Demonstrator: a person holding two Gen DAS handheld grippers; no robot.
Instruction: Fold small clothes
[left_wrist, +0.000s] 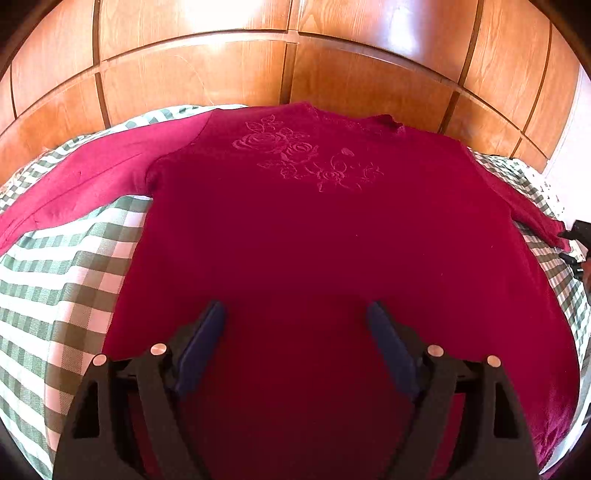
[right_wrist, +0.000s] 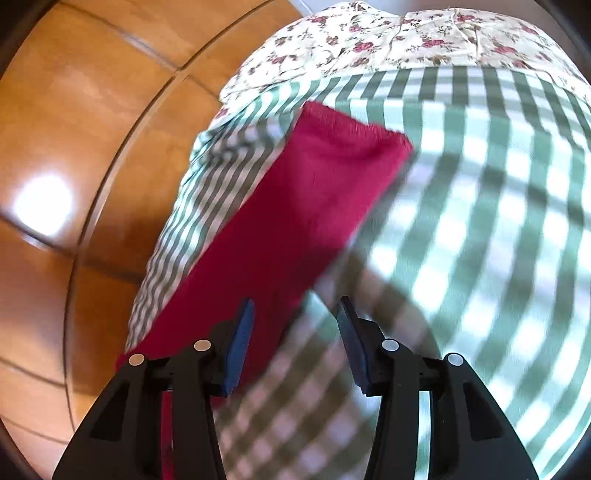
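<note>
Right wrist view blurs sleeve (right_wrist: 295, 221) under parted right tool (right_wrist: 295, 314)

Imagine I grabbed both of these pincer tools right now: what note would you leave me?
Left gripper: open, empty, above the red sweater's lower body.
Right gripper: open, empty, over one sleeve, short of its cuff.
The sweater lies flat, rose design up, on the green checked cloth, both sleeves spread out.
Done: laid out; no fold visible.
Left: probably fold the sleeves in, then the body.
</note>
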